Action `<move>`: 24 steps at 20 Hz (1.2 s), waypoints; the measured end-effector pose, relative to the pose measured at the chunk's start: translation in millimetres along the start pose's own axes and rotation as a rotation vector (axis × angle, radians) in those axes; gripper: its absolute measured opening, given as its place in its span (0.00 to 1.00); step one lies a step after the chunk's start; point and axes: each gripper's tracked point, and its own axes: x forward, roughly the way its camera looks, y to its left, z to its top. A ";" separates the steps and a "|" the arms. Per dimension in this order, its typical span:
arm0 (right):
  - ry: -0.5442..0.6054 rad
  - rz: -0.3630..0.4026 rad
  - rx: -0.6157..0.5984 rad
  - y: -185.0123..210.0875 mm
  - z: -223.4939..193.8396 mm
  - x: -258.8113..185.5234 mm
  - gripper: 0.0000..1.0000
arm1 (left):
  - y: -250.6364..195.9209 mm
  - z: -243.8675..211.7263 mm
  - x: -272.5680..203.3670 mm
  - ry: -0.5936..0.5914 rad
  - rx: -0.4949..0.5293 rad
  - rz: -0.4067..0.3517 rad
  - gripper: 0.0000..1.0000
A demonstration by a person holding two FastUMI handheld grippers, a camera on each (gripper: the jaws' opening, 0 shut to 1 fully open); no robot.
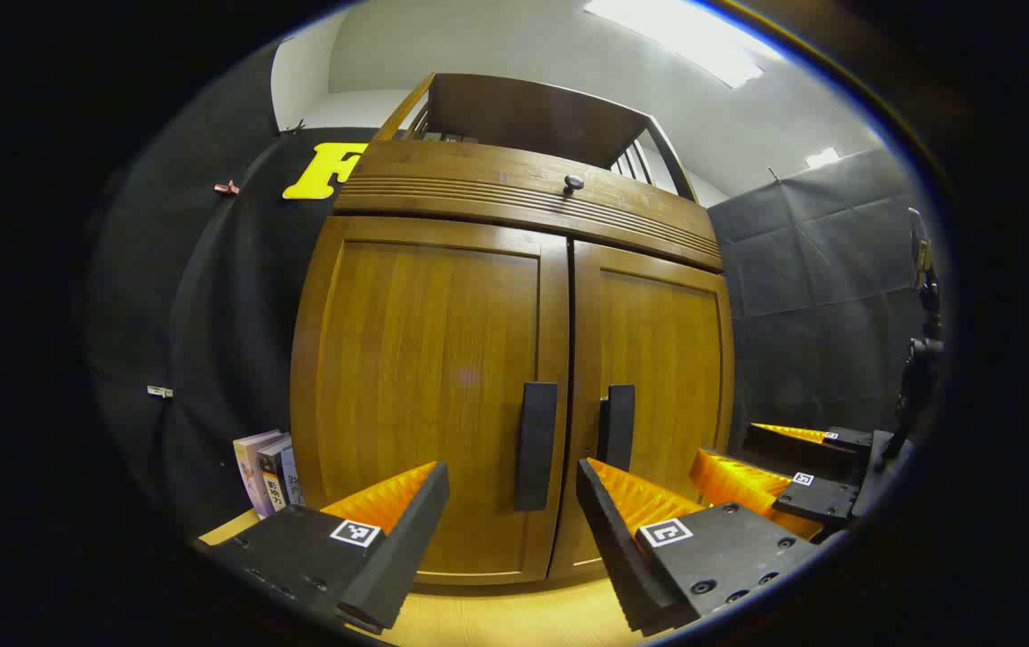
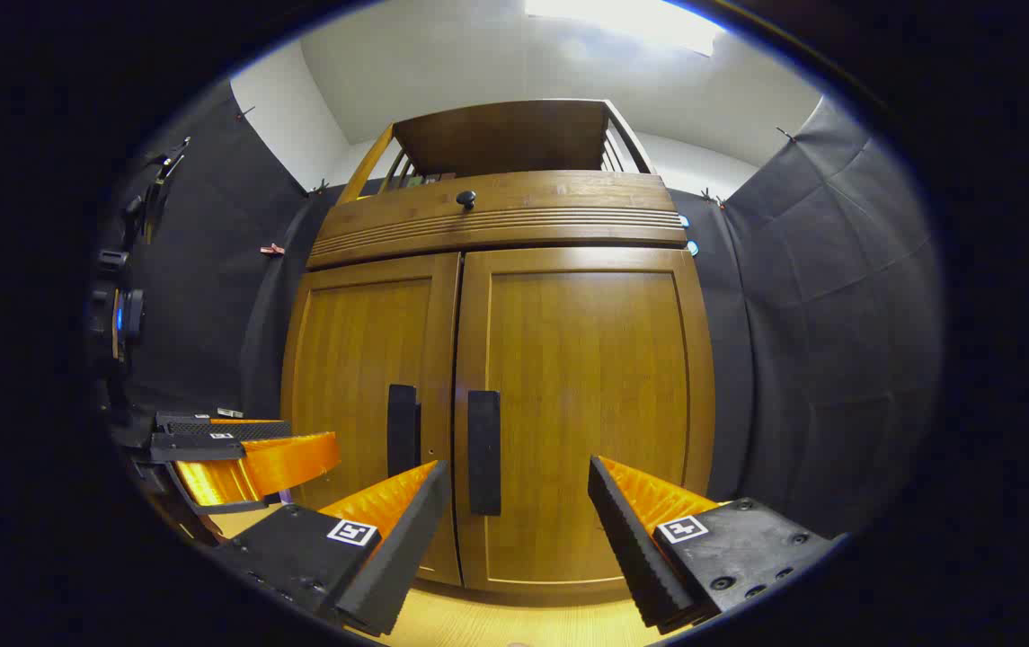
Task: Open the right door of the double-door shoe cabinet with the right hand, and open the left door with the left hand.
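The wooden shoe cabinet (image 1: 523,193) stands close in front with both doors shut. In the left gripper view, the left door (image 1: 429,359) carries a dark upright handle (image 1: 536,445), and the right door (image 1: 662,359) has its own handle (image 1: 617,427). My left gripper (image 1: 511,476) is open, short of the left handle and not touching it. My right gripper (image 1: 784,472) shows open at the right. In the right gripper view, my right gripper (image 2: 518,472) is open, a little short of the right door's handle (image 2: 483,452). The left handle (image 2: 403,429) and the open left gripper (image 2: 244,458) lie further left.
The cabinet rests on a light wooden tabletop (image 1: 496,620). Books (image 1: 264,472) stand at its left side. A drawer front with a small dark knob (image 1: 573,182) runs above the doors, under a railed top shelf. A dark stand (image 1: 918,359) rises at the right.
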 end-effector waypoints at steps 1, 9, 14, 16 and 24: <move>0.006 0.004 -0.001 1.7 -2.1 0.9 0.97 | 0.8 -1.0 1.5 0.004 -0.002 0.001 0.89; 0.019 0.018 0.015 7.9 -8.5 6.4 0.97 | 3.9 -2.3 1.5 0.005 -0.015 -0.012 0.89; -0.004 0.009 0.038 8.4 -1.9 6.8 0.96 | 5.2 -5.0 -1.6 -0.015 -0.019 -0.015 0.89; -0.013 0.002 0.041 8.3 -0.2 7.9 0.96 | 5.9 -5.7 -1.9 -0.015 -0.024 -0.022 0.89; -0.059 0.007 0.031 24.9 5.4 19.0 0.98 | 15.7 -9.4 -9.3 -0.013 -0.034 -0.024 0.89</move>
